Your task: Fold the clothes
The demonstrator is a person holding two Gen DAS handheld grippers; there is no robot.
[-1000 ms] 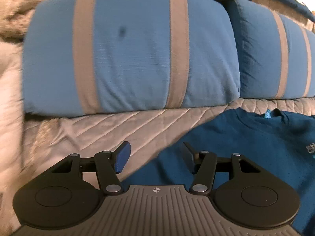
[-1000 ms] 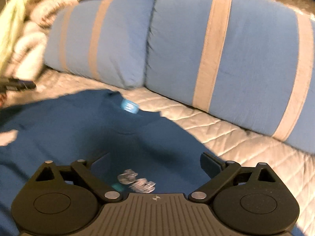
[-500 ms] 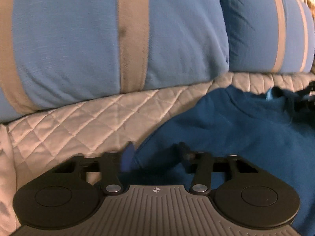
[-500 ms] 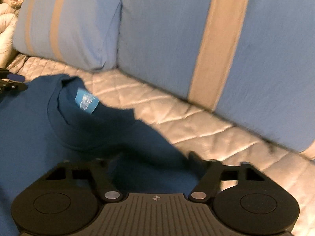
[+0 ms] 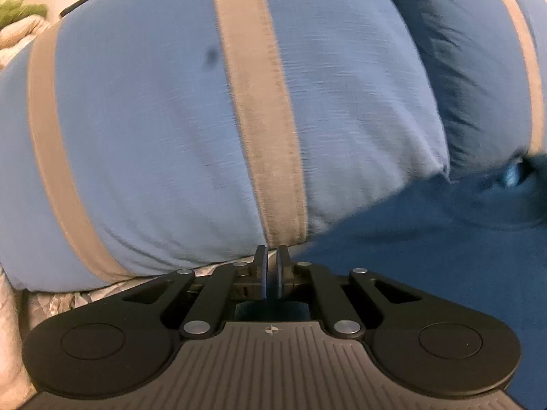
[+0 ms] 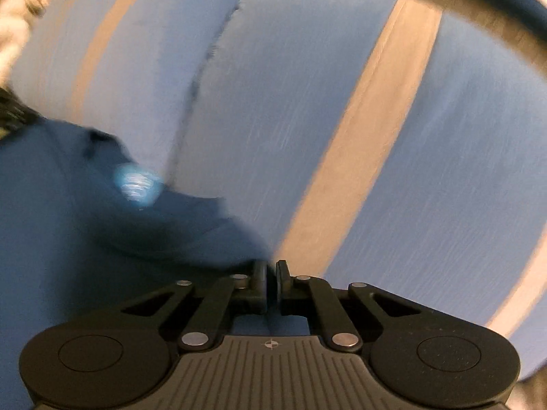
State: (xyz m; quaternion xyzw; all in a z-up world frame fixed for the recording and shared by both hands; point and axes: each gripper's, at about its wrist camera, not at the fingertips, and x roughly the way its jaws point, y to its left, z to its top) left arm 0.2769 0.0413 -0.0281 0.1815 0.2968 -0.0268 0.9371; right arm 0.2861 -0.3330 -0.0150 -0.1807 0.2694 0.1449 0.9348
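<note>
A dark blue shirt (image 5: 427, 256) lies on a quilted bed cover, its collar with a pale label (image 5: 512, 172) toward the pillows. In the left wrist view my left gripper (image 5: 271, 263) is shut on the shirt's shoulder edge, close under a striped pillow. The right wrist view shows the same shirt (image 6: 51, 222) and its label (image 6: 138, 182) at the left. There my right gripper (image 6: 271, 273) is closing on the shirt's other shoulder edge. Its fingers stand almost together, with blue cloth between them.
Two light blue pillows with tan stripes (image 5: 154, 136) (image 5: 478, 85) stand right in front of both grippers and fill the right wrist view (image 6: 444, 136). A strip of quilted cover (image 5: 85, 297) shows at the lower left. A fluffy blanket (image 6: 13, 24) lies at the far left.
Both grippers have moved forward over the shirt toward the pillows. Their fingers went from wide apart to nearly together on the shirt's shoulder edges.
</note>
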